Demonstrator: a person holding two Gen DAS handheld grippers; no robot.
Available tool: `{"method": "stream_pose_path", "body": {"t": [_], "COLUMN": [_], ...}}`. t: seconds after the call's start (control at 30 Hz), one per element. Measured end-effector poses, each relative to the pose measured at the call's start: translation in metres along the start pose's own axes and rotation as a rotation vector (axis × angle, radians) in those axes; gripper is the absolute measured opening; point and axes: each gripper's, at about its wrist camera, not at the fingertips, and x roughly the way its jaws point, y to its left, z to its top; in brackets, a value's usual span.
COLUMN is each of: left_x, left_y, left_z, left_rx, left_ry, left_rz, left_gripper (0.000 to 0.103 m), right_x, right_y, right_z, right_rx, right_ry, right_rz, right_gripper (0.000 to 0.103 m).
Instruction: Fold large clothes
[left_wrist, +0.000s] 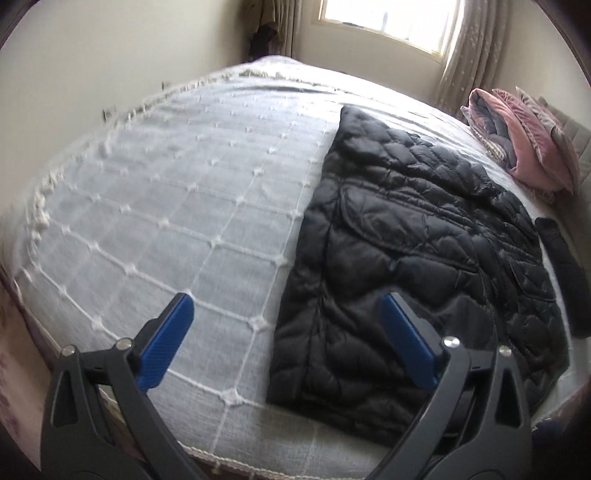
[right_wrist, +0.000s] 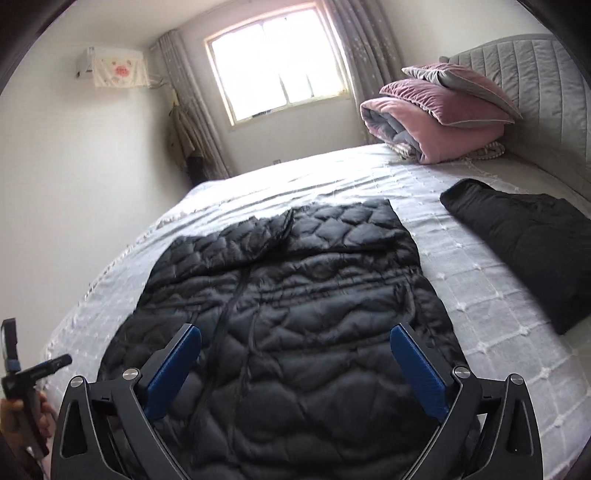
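1. Both tongs were held spread wide with nothing gripped: the left gripper (left_wrist: 286, 317) was seen above the bedspread (left_wrist: 166, 221) at the near-left edge of the quilted black jacket (left_wrist: 406, 240), the right gripper (right_wrist: 295, 350) above the jacket's lower part.
2. That jacket was laid flat on the bed, 1 sleeve (right_wrist: 229, 243) folded across its chest.
3. Another dark folded garment (right_wrist: 524, 243) was seen well apart to the right.
4. Pink bedding (right_wrist: 436, 122) was stacked beside the headboard (right_wrist: 535, 92).
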Motion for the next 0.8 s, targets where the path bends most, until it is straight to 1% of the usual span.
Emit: {"method": "stream_pose_path", "body": {"t": [0.07,0.17,0.27,0.3,0.33,0.43,0.47,0.53,0.6,0.63,0.77,0.8], "left_x": [0.004,0.009,0.015,0.015,0.014,0.014,0.015,0.019,0.022,0.024,0.032,0.034], "left_y": [0.005,0.011,0.015,0.017,0.018,0.017,0.016,0.015,0.013,0.013,0.012,0.012], "left_z": [-0.007,-0.018,-0.027,-0.03,-0.033,-0.039,-0.04,-0.042,-0.043,-0.044,-0.047,-0.048], "left_rx": [-0.006,0.021,0.046,0.045,0.043,0.052,0.056,0.06,0.057,0.054,0.048,0.042], "left_ry": [0.043,0.088,0.138,0.145,0.146,0.16,0.169,0.181,0.188,0.193,0.219,0.227], "left_rz": [-0.021,-0.01,-0.019,-0.026,-0.032,-0.043,-0.044,-0.046,-0.047,-0.05,-0.054,-0.065], "left_gripper": [0.101,0.101,0.101,0.101,0.101,0.1,0.1,0.1,0.1,0.099,0.086,0.081], "right_x": [-0.008,-0.02,-0.022,-0.02,-0.019,-0.016,-0.016,-0.015,-0.013,-0.011,-0.006,-0.005], "right_y": [-0.009,-0.033,-0.073,-0.09,-0.106,-0.14,-0.146,-0.159,-0.166,-0.169,-0.174,-0.176], "right_z": [-0.005,-0.013,-0.028,-0.036,-0.046,-0.07,-0.076,-0.084,-0.088,-0.091,-0.097,-0.097], "right_rx": [0.012,0.065,0.208,0.281,0.363,0.56,0.59,0.627,0.656,0.67,0.682,0.694], "right_ry": [0.055,0.104,0.184,0.222,0.252,0.283,0.288,0.297,0.299,0.302,0.324,0.324], "right_rz": [0.007,-0.008,-0.021,-0.015,0.01,0.095,0.093,0.06,0.064,0.072,0.067,0.076], "right_gripper": [0.103,0.103,0.103,0.103,0.103,0.103,0.103,0.103,0.103,0.102,0.099,0.099]}}
